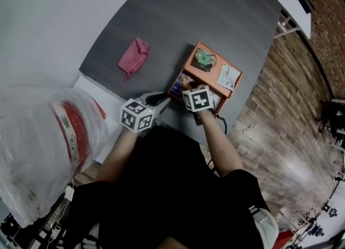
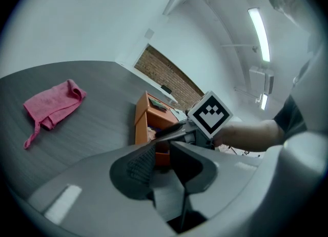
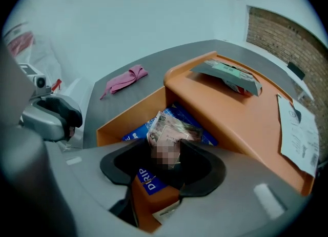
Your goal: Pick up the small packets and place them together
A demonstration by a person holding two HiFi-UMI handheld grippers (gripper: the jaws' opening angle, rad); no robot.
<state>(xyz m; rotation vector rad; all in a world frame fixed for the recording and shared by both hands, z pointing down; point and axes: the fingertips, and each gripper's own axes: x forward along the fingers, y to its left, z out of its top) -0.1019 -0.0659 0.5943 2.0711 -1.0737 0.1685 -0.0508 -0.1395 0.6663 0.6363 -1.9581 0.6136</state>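
My right gripper points steeply down into the low front compartment of the orange box, shut on a small crinkled packet that sticks up between its pads. Under it lie blue packets, one printed "DRIP". In the head view the right gripper's marker cube covers that compartment of the orange box. My left gripper hovers a little left of the box, open with a narrow gap and nothing between its fingers. A green packet lies on the box's raised top.
A pink cloth lies on the grey table, left of the box. A white paper sheet rests on the box's right side. A bulky clear plastic bag with red-and-white contents fills the near left. The brick floor begins right of the table.
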